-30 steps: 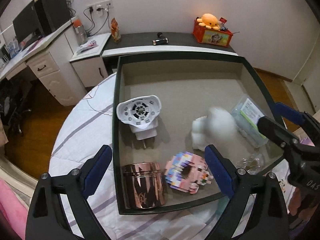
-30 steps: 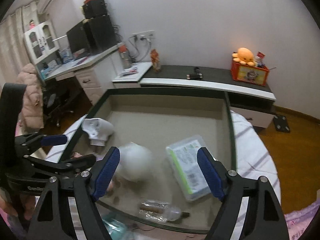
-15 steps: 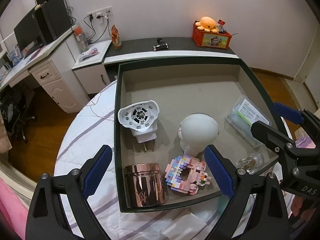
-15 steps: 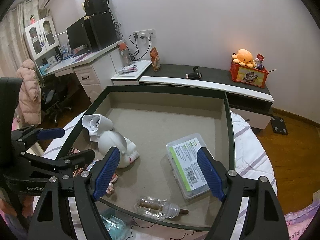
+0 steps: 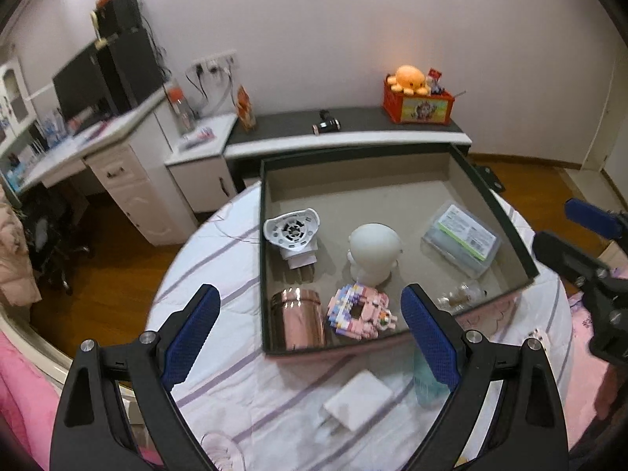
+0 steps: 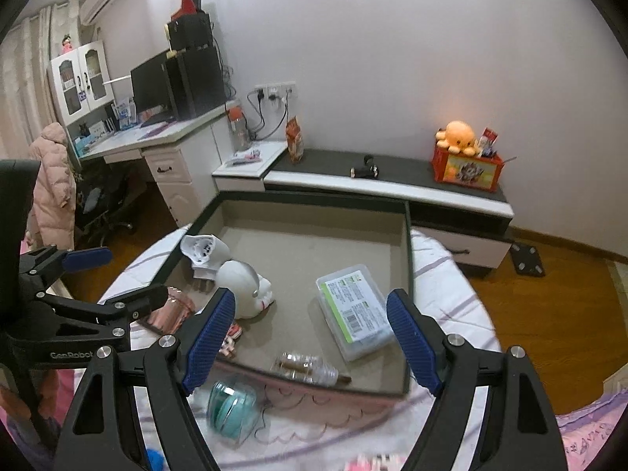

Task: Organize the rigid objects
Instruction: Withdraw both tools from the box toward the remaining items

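Note:
An open dark-rimmed box [image 5: 261,259] lies on the striped round table. Inside it are a white fan-like gadget [image 5: 292,229], a white round figure [image 5: 373,253], a rose-gold tin [image 5: 300,324], a pink brick model [image 5: 361,312], a clear case with a green label [image 5: 461,239] and a small clear bottle [image 6: 304,365]. My left gripper [image 5: 310,314] hovers open and empty above the box's near left corner. My right gripper [image 6: 311,308] hangs open and empty over the near right part, above the case [image 6: 353,308].
On the cloth in front of the box lie a teal see-through container [image 6: 231,402] and a white folded sheet [image 5: 357,398]. Behind the table stand a low dark-topped cabinet [image 5: 353,129] with a red toy box [image 5: 418,104], and a white desk [image 5: 98,145] to the left.
Both grippers have risen and drawn back from the box, so the cloth in front of it now shows. The white figure, a blur one second ago, now rests still in the box.

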Demonstrator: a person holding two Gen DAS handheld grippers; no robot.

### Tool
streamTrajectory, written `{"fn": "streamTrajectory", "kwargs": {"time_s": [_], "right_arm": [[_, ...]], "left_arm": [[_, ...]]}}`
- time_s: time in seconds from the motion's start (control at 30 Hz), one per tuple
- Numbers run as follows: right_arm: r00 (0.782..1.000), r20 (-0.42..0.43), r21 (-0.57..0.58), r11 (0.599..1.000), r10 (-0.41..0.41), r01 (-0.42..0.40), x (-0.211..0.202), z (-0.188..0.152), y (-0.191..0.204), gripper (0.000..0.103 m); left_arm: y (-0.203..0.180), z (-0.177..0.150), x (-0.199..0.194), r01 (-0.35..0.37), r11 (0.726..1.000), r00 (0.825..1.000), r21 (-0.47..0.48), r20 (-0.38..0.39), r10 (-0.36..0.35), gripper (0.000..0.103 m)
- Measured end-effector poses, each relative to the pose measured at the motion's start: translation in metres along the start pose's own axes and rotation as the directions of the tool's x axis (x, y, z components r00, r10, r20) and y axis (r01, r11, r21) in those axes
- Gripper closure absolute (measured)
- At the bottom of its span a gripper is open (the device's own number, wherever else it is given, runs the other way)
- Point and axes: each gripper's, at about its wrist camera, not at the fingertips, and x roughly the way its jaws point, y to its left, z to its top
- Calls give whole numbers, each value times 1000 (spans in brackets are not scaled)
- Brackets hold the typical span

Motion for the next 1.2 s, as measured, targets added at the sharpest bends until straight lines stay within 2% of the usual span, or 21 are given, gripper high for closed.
{"fn": "streamTrajectory", "kwargs": {"time_s": [0.27,0.67,0.8,0.9,1.0,1.13,1.2], "right_arm": [[994,100,-27,998,-46,49,-85,-24,17,22],[976,192,-29,993,-105,113,-169,-76,35,22],[969,213,-20,991,-127,134,-182,-92,34,22],[963,205,-12,983,-174,181,-185,-110,34,22],[970,182,0,987,-158,161,-185,-118,34,22],[969,184,-7,986,-163,167,-188,-123,37,22],[970,184,-5,986,-160,164,-188,-123,36,22]], "left_arm": [[-3,-30,-71,22,1000,995,-20,100,-20,8],[-25,-90,-148,-6,1000,978,-5,207,7,6],[-26,-108,-159,-8,1000,973,-17,231,12,3],[-28,-119,-162,-10,1000,972,-26,234,16,3],[-29,-127,-162,-44,999,971,-31,234,50,3],[-25,-132,-162,-29,999,974,-44,222,38,3],[-24,-133,-163,-49,998,972,-48,226,59,2]]}}
